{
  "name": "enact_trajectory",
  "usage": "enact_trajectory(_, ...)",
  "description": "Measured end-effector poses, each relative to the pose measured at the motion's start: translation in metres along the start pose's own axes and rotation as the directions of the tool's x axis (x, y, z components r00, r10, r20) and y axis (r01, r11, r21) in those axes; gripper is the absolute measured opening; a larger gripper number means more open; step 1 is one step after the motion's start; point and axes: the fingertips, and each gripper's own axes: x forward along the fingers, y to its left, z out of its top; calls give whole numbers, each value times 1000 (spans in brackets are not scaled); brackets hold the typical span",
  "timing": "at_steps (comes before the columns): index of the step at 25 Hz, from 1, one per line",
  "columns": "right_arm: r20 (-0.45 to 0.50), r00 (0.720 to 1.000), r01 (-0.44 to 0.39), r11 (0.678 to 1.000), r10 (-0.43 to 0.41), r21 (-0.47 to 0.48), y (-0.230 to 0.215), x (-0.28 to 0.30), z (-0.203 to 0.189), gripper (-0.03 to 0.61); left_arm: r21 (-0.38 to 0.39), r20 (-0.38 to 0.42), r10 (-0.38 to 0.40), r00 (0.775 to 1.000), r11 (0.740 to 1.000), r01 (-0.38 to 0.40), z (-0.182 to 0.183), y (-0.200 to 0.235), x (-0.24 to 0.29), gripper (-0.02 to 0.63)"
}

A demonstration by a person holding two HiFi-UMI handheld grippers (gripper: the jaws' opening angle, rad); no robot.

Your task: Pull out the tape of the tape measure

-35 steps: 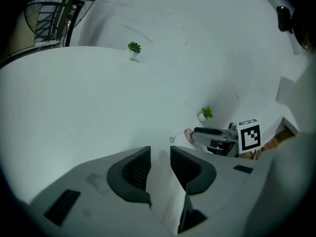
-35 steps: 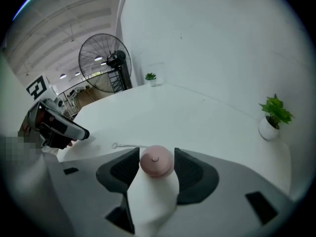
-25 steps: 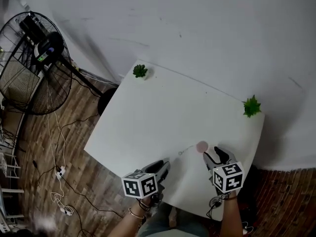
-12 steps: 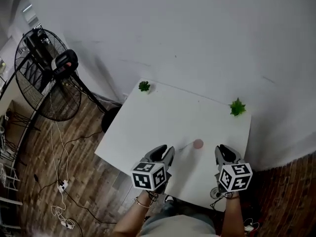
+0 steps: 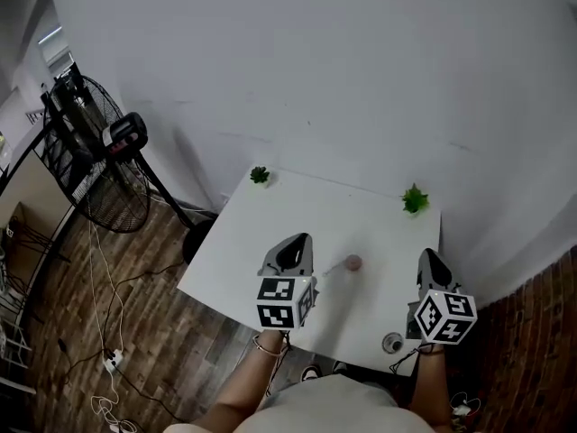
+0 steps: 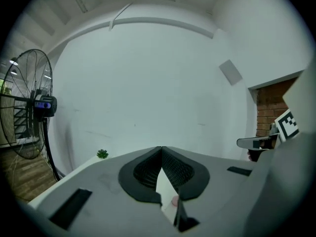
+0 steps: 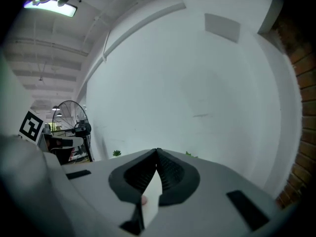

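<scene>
One tiny tape measure [image 5: 353, 263], details indiscernible.

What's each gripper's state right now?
Left gripper: shut, jaws just closed, nothing between them.
Right gripper: shut, empty.

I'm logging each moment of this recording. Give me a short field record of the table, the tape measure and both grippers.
table: white table, with a left plant and a right plant at its far corners
tape measure: pink and round, lying on the table, a short bit of tape out toward the left gripper
left gripper: jaws have just been closing, now together, nothing between them; apart from the tape measure
right gripper: jaws together, empty
floor: standing fan
</scene>
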Motion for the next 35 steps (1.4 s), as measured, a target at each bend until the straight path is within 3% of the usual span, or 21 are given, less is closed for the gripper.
enact_trajectory(9,48,997,61,997,-63,50,-26,-21,4,2,0,17,31,999,1000,-31,1,1,-5,12)
enact_trajectory(14,47,997,66,998,-66,7,-25,-23,4,2,-8,22,42,999,999,-42,0,1,-10,12)
enact_trajectory(35,57,998,5,1000,-4,-13,-14,-15,12,0,-42,10,148,989,988,-147,-14,23,-32,12)
